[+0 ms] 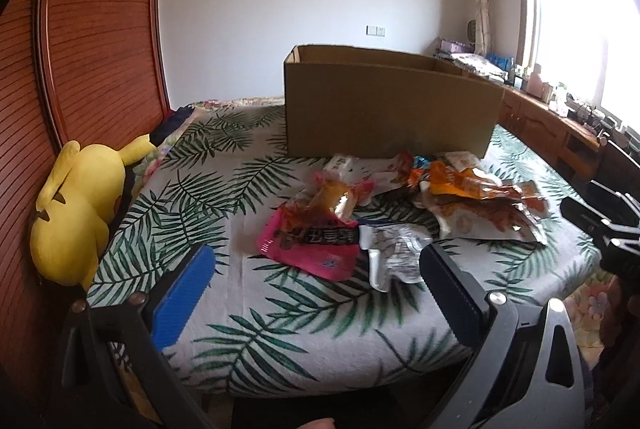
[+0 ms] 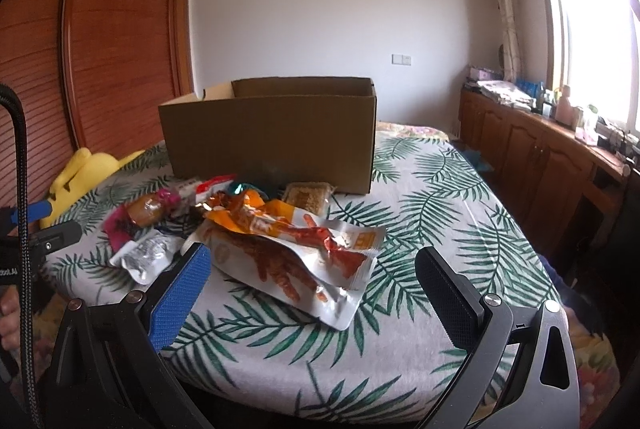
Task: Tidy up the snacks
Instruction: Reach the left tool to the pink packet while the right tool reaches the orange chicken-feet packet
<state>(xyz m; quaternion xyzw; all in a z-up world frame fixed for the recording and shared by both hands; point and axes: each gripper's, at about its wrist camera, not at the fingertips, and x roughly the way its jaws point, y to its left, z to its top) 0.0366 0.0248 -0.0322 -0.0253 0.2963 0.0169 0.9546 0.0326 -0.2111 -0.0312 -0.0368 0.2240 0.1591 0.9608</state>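
We're hovering at the near edge of the bed [image 1: 280, 329] and nothing has been packed that we can see: the snacks sit in a loose heap on the leaf-print cover, just in front of the open cardboard box [image 1: 390, 105] at the far side. Our left gripper [image 1: 316, 269] is spread wide and holding nothing, lined up on the pink packet [image 1: 310, 245] with the crumpled silver pouch [image 1: 394, 255] just to its right. Our right gripper [image 2: 312, 269] is likewise wide apart and empty, looking down at the big chicken-feet pack [image 2: 288, 269] and the orange wrapper [image 2: 248, 215] lying across it. We can't see the box floor from either view, so whether anything is in there we cannot tell. By our reckoning the job is at its start: every visible packet is left to lift and carry into that box. The yellow plush toy [image 1: 76, 205] lounges at the far left, well clear.
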